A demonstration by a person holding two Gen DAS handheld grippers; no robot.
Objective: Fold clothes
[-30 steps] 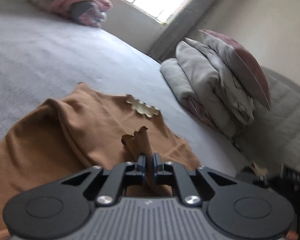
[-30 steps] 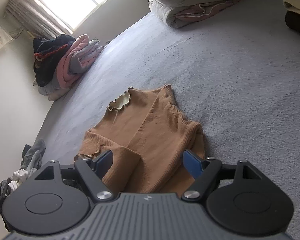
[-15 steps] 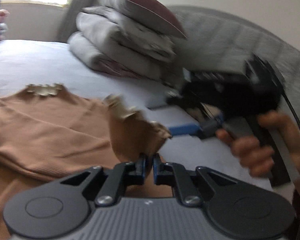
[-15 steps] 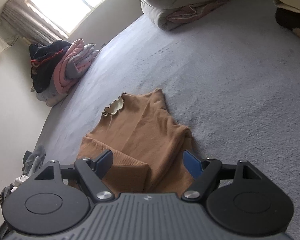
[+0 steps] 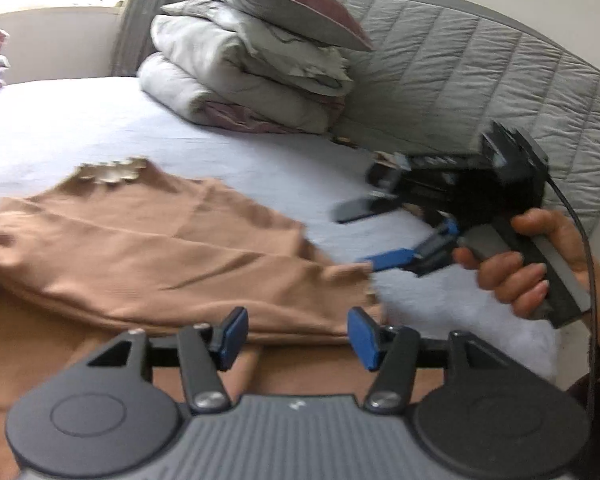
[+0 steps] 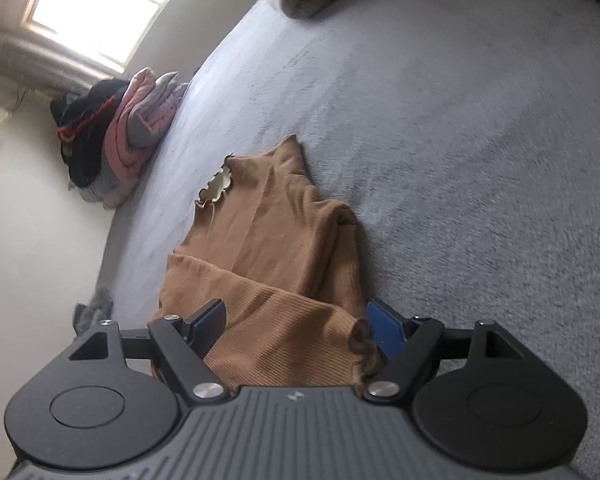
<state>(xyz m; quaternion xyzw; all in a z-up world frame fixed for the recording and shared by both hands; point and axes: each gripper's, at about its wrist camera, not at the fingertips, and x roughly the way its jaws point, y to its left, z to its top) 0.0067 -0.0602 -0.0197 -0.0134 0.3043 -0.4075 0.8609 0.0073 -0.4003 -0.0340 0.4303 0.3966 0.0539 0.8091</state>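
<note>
Your left claw (image 5: 296, 332) opening over sweater (image 5: 148, 256), nothing pinched; right claw (image 6: 296, 326) apart astride sleeve cuff (image 6: 360, 340). Careless pass could snag cuff, undo fold.

A: Furniture?
B: Bed, grey cover (image 6: 460, 128); quilted grey headboard (image 5: 480, 80); folded bedding stack (image 5: 252, 80), pillow (image 5: 276, 4) on top.
A: Light?
B: Bright window (image 6: 100, 8), pale walls (image 6: 28, 220).

Stacked grey duvets (image 5: 236, 80), maroon pillow (image 5: 296, 4), quilted headboard (image 5: 480, 76), bright window (image 6: 100, 4)
</note>
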